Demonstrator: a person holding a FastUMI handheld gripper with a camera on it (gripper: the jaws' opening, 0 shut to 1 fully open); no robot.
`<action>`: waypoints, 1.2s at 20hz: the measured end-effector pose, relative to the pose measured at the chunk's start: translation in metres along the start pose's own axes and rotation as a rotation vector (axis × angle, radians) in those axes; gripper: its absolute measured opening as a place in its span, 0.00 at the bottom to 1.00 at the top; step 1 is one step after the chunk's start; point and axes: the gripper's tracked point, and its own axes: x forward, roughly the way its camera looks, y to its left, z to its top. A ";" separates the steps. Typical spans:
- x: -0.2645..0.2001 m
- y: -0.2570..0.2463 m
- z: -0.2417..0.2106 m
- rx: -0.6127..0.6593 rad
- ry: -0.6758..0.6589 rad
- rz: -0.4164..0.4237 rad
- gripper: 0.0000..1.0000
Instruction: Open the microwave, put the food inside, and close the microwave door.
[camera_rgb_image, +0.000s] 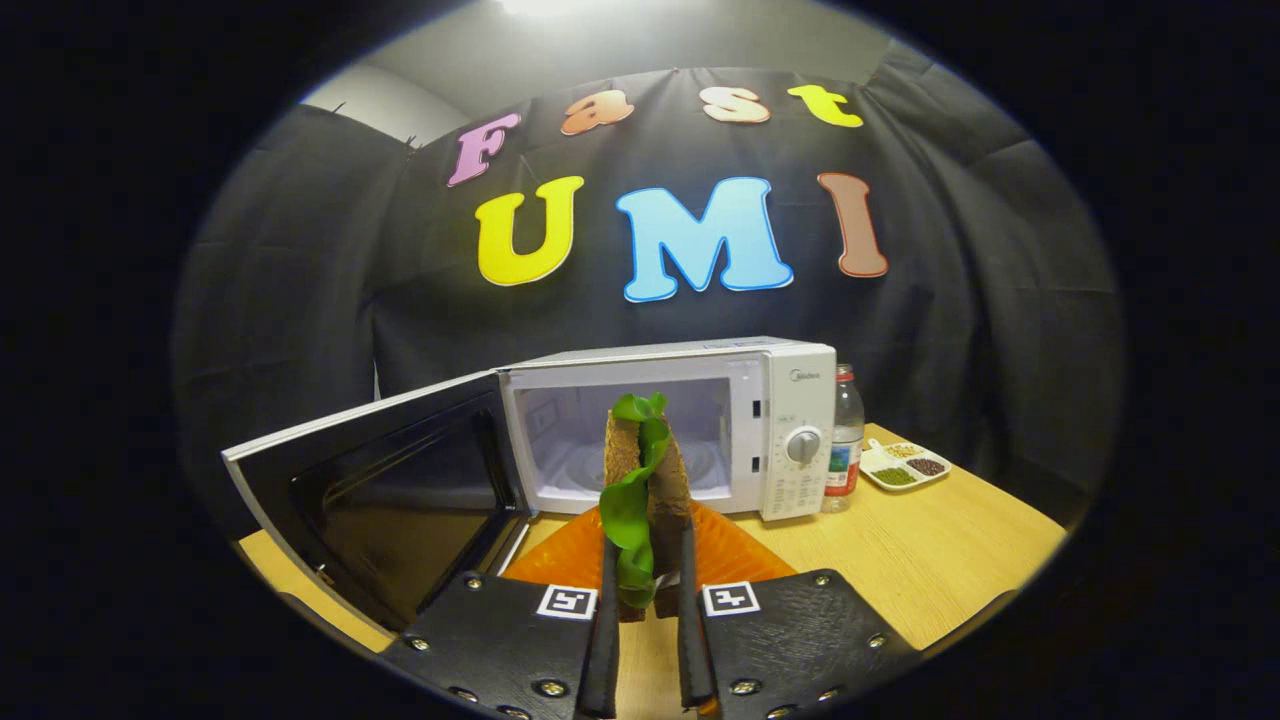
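A white microwave (790, 420) stands on the wooden table beyond my fingers, its door (390, 490) swung wide open to the left and its lit cavity (580, 440) showing a glass turntable. My gripper (648, 590) is shut on a sandwich (645, 480) of two brown bread slices with a green lettuce leaf between them. The sandwich stands upright between the fingers, in front of the cavity opening. Under it lies an orange plate (735, 555), just ahead of the fingers.
A plastic water bottle (846, 435) stands right of the microwave. Further right sits a small white divided dish (905, 466) with seeds or beans. The wooden table (950, 560) stretches to the right of the plate.
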 end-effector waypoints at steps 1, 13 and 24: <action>0.011 0.005 0.000 -0.019 -0.001 -0.004 0.24; 0.139 0.045 0.000 -0.063 0.031 -0.049 0.24; 0.245 0.041 -0.013 -0.059 0.059 -0.129 0.24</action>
